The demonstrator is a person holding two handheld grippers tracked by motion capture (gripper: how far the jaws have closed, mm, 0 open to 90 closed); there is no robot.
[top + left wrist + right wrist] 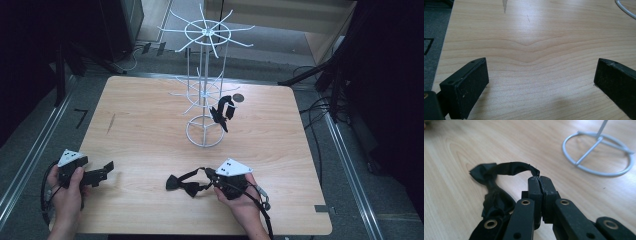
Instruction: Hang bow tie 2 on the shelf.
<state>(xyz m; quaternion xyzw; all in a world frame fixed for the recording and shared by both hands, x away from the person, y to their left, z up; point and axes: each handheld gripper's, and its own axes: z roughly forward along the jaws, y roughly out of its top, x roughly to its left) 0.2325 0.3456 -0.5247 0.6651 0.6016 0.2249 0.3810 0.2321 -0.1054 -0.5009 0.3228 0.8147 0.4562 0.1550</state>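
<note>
The table (150, 130) has a light wood top with rounded corners and a visible grain. A white wire stand (204, 131) is on it, a little behind the middle, with a round ring as base. A black bow tie (184, 184) lies flat on the wood near the front edge. Behind the stand, a small dark round disc (238, 98) lies on the top. A short dark scratch (110, 123) marks the left part.

Lab (dim), floor rails (30, 150), cables (315, 107)
</note>
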